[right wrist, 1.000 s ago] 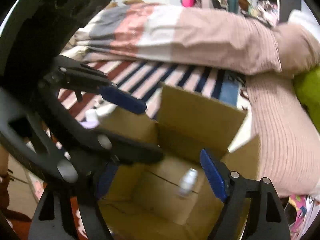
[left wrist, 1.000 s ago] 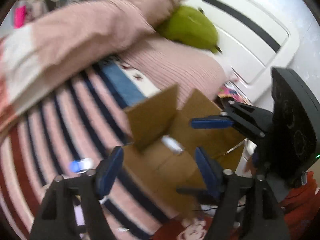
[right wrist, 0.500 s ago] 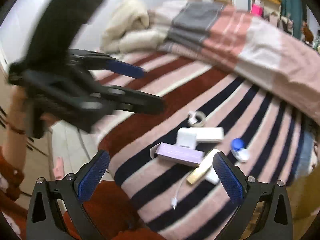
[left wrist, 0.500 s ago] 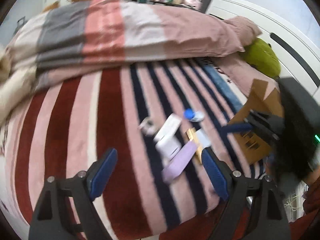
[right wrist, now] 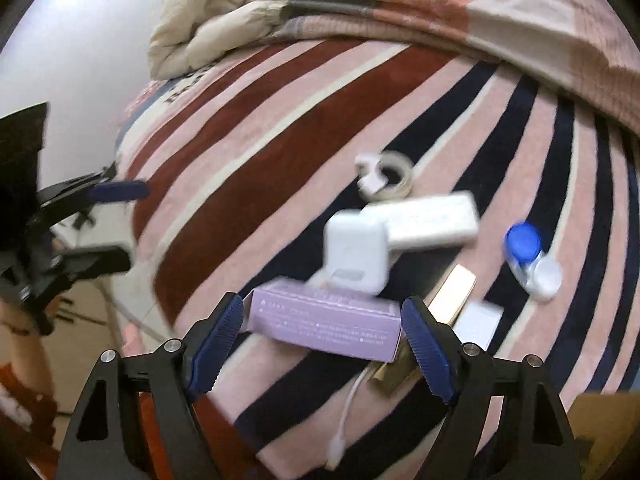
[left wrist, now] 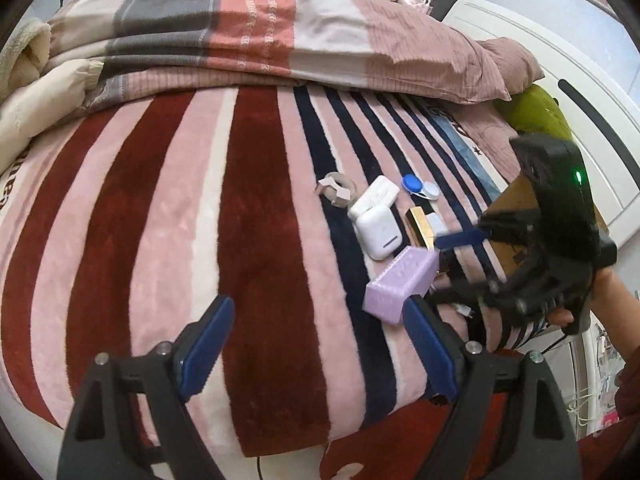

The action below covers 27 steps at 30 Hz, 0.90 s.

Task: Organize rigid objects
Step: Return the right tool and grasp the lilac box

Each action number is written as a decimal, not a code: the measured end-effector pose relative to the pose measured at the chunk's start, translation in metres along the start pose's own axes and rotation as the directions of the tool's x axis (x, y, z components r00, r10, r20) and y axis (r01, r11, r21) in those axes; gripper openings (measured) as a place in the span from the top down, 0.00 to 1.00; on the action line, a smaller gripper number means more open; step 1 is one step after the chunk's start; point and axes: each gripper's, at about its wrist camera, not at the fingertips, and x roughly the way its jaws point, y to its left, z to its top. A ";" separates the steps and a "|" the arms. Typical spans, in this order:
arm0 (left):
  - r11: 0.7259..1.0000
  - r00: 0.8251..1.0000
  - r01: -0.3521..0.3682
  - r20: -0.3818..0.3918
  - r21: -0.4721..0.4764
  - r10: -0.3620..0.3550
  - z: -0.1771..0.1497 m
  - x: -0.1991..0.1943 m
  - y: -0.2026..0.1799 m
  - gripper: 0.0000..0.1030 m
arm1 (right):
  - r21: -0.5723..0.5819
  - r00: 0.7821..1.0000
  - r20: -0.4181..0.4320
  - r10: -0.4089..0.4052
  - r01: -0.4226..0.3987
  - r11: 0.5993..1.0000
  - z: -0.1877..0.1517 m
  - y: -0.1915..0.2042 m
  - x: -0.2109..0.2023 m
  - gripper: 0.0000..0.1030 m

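Small items lie together on the striped blanket: a lilac box (right wrist: 326, 322) (left wrist: 400, 282), a white earbud case (right wrist: 356, 256) (left wrist: 378, 228), a flat white case (right wrist: 434, 218) (left wrist: 374, 196), a gold bar (right wrist: 448, 300) (left wrist: 420, 226), a blue-and-white lens case (right wrist: 532, 256) (left wrist: 420, 188) and a coiled white cable (right wrist: 386, 176) (left wrist: 336, 190). My right gripper (right wrist: 322, 344) is open, its fingers on either side of the lilac box; it also shows in the left wrist view (left wrist: 452, 264). My left gripper (left wrist: 320, 356) is open and empty over the blanket, left of the items.
A cardboard box (left wrist: 516, 216) stands at the bed's right, partly behind the right gripper. A folded duvet (left wrist: 260, 28) lies across the back. A green plush (left wrist: 536, 114) rests by the white headboard (left wrist: 580, 92). A white cable end (right wrist: 340, 436) trails at the blanket's edge.
Both grippers have swung away from the cardboard box to the items on the blanket. The right gripper has closed in on the lilac box. Both stay open.
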 end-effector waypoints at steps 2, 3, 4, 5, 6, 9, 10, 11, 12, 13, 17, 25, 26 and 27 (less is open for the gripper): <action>1.000 1.000 0.005 0.002 0.002 -0.005 0.000 -0.001 -0.002 0.19 | -0.007 0.999 -0.036 0.039 -0.040 0.999 -0.011 0.008 -0.002 0.23; 1.000 1.000 0.003 0.003 0.005 -0.003 0.000 -0.001 -0.003 0.19 | -0.015 0.996 -0.061 0.057 -0.059 0.998 -0.015 0.012 0.003 0.23; 1.000 1.000 0.000 0.004 0.007 0.000 0.000 -0.002 -0.004 0.19 | -0.034 0.995 -0.081 0.062 -0.065 0.997 -0.020 0.017 0.006 0.23; 1.000 1.000 -0.004 0.006 0.008 0.004 0.000 -0.003 -0.004 0.18 | -0.058 0.996 -0.076 0.037 -0.042 0.997 -0.022 0.021 0.006 0.23; 1.000 1.000 -0.006 0.008 0.006 0.006 0.000 -0.003 -0.003 0.18 | -0.097 0.998 -0.068 0.000 -0.007 0.995 -0.022 0.025 0.005 0.23; 1.000 1.000 -0.008 0.017 -0.007 0.008 0.000 -0.007 0.000 0.19 | -0.150 0.997 -0.042 -0.063 0.056 0.987 -0.016 0.028 0.007 0.23; 1.000 1.000 -0.009 0.019 -0.012 0.009 -0.001 -0.009 0.001 0.19 | -0.168 0.997 -0.039 -0.068 0.061 0.984 -0.011 0.028 0.010 0.21; 1.000 1.000 -0.010 0.019 -0.016 0.011 -0.001 -0.009 0.002 0.19 | -0.184 0.997 -0.044 -0.065 0.055 0.981 -0.006 0.027 0.015 0.20; 1.000 1.000 -0.013 0.020 -0.018 0.014 -0.002 -0.010 0.003 0.19 | -0.196 0.997 -0.053 -0.053 0.041 0.980 -0.005 0.027 0.019 0.20; 1.000 1.000 -0.017 0.021 -0.019 0.017 -0.003 -0.011 0.003 0.19 | -0.217 0.997 -0.069 -0.032 0.017 0.976 -0.002 0.026 0.025 0.20; 0.999 1.000 -0.026 0.016 -0.025 0.026 -0.008 -0.013 0.006 0.19 | -0.234 0.993 -0.117 0.019 -0.046 0.971 0.001 0.027 0.034 0.19; 0.999 1.000 -0.029 0.008 -0.018 0.030 -0.012 -0.016 0.004 0.18 | -0.321 0.982 -0.190 -0.025 -0.038 0.946 -0.018 0.040 0.035 0.21; 0.999 1.000 -0.029 0.007 -0.019 0.029 -0.013 -0.016 0.003 0.19 | -0.326 0.981 -0.190 -0.029 -0.035 0.945 -0.019 0.042 0.035 0.36; 0.999 1.000 -0.026 0.005 -0.020 0.027 -0.013 -0.016 0.003 0.18 | -0.337 0.983 -0.181 -0.040 -0.024 0.941 -0.022 0.043 0.034 0.50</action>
